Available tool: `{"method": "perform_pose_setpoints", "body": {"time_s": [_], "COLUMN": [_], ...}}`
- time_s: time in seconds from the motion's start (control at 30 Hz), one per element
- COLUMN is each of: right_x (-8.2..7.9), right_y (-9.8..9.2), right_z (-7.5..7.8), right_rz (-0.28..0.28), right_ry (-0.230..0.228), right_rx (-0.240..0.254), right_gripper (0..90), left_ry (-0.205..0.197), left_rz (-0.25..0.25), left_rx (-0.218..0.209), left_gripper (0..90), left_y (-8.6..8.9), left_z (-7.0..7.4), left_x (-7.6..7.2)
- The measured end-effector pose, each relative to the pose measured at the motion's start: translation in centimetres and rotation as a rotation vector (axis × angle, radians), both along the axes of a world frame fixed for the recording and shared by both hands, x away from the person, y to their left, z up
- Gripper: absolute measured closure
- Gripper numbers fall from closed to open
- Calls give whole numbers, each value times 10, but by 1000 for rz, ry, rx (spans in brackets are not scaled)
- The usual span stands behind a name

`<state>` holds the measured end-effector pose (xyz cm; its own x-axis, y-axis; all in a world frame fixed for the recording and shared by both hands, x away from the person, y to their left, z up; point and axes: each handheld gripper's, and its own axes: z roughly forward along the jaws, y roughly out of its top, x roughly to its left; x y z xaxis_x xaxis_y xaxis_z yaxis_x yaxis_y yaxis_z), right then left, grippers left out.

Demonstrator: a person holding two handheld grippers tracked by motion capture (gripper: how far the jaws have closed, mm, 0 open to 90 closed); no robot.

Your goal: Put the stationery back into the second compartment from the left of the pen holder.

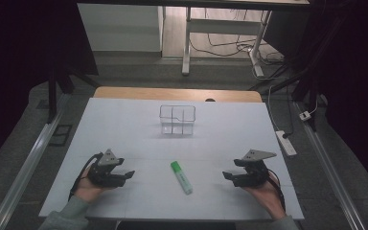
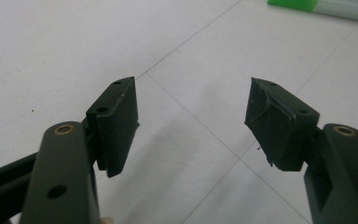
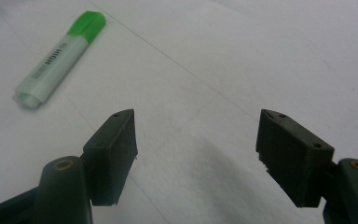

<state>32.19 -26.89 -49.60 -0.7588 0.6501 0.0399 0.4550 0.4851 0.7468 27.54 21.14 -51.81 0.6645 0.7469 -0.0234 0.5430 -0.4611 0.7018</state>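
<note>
On the white table (image 1: 124,120) there lies one highlighter (image 1: 181,177), with a green cap and a pale body. It lies flat at the near middle of the table, between the two grippers and well apart from each, with the cap end pointing away from the person.

Further back stands one clear plastic organizer (image 1: 177,120); it has some compartments, but their number I cannot count for sure.

There are two grippers, one in each hand. The left gripper (image 1: 128,174) is at the near left, and its two jaws stand wide with nothing between them. In the left gripper view, a part of the highlighter (image 2: 326,8) is at the top right edge. The right gripper (image 1: 227,175) is at the near right. Its two jaws are also wide apart and hold nothing. In the right gripper view the highlighter (image 3: 58,58) lies at the upper left, apart from the jaws.
</note>
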Motion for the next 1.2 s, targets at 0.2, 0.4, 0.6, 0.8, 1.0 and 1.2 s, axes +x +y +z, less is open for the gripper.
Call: {"method": "perform_pose_setpoints", "body": {"time_s": [0.2, 0.4, 0.6, 0.8, 1.0, 1.2], "right_x": [-1, -1, 1, -1, -5, -3], "right_y": [13, 38, 61, 80, 103, 124], "right_z": [6, 18, 23, 23, 21, 18], "right_rz": [18, 63, 81, 103, 140, 147], "right_ry": [4, 8, 18, 26, 54, 69], "right_rx": [17, 36, 36, -12, -72, -102], "right_gripper": [297, 309, 309, 306, 305, 305], "left_ry": [3, 7, 3, -6, 0, -2], "left_rz": [5, 9, 7, 15, 19, 17], "left_rx": [-1, -9, -4, -10, -11, -7], "left_gripper": [335, 333, 331, 329, 328, 327], "left_y": [1, 2, 1, 3, 6, 7], "left_z": [-3, -4, -4, -2, -4, -4], "left_x": [-2, -1, 0, -4, -6, -6]}}
